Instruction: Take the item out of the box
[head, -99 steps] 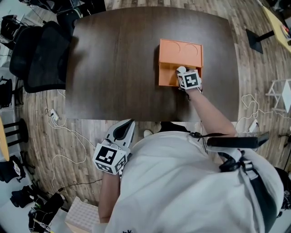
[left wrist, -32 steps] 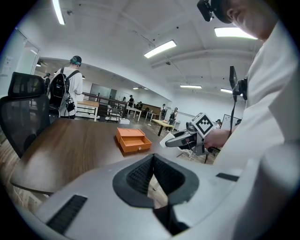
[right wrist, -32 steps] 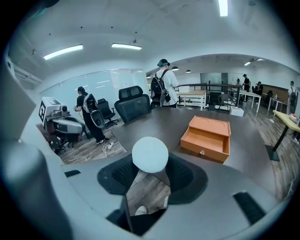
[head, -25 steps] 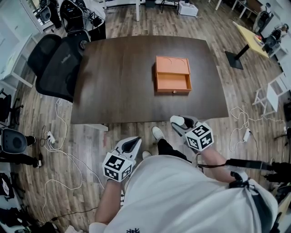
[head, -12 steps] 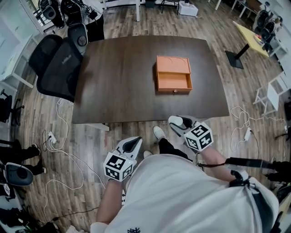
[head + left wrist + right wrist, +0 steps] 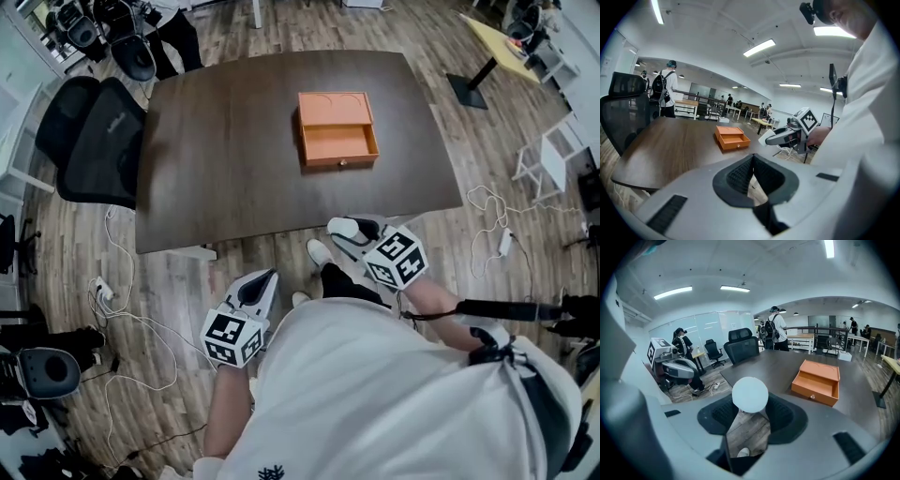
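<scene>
A few seconds ago the right gripper (image 6: 349,229) was reaching into the open drawer (image 6: 339,142) of the orange box (image 6: 335,105). Now it hangs at lower right of centre in the head view, off the near edge of the table (image 6: 225,159), its jaws clamped on a white ball (image 6: 750,394). The drawer looks empty and the box sits alone in the upper middle. The left gripper (image 6: 263,280) stays at lower left, jaws together on nothing. The item is out, so the task looks essentially done; at most, setting the ball down remains.
</scene>
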Demonstrator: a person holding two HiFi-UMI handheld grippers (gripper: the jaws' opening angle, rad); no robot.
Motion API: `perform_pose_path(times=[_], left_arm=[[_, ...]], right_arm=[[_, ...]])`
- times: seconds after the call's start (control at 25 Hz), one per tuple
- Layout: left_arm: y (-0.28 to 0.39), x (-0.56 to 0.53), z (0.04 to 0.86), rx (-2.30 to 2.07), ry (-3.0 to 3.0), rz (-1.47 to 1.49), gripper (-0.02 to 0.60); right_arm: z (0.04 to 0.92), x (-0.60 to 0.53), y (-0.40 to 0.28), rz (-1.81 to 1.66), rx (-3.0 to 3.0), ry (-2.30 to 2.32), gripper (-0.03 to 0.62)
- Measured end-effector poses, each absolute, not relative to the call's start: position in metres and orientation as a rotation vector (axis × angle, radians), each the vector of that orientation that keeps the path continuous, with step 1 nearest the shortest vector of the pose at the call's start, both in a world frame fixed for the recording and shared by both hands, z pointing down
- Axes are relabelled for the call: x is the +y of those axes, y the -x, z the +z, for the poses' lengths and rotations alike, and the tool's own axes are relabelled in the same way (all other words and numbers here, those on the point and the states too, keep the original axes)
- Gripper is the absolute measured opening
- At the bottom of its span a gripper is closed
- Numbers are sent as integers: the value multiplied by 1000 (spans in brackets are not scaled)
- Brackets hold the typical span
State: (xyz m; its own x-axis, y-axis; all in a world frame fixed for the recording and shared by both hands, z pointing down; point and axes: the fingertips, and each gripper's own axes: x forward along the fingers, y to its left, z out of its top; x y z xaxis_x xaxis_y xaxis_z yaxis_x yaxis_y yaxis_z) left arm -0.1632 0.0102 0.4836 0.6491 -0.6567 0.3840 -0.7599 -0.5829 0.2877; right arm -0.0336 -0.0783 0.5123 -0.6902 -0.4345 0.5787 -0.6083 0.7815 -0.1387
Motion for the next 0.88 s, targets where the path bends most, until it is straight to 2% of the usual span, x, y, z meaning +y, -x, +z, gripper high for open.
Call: perform_pose_path(times=[0.88], left_arm=[[141, 5, 490, -1077, -2436, 358, 9]], right_arm=[[519, -80, 22, 453, -2448, -763, 175]])
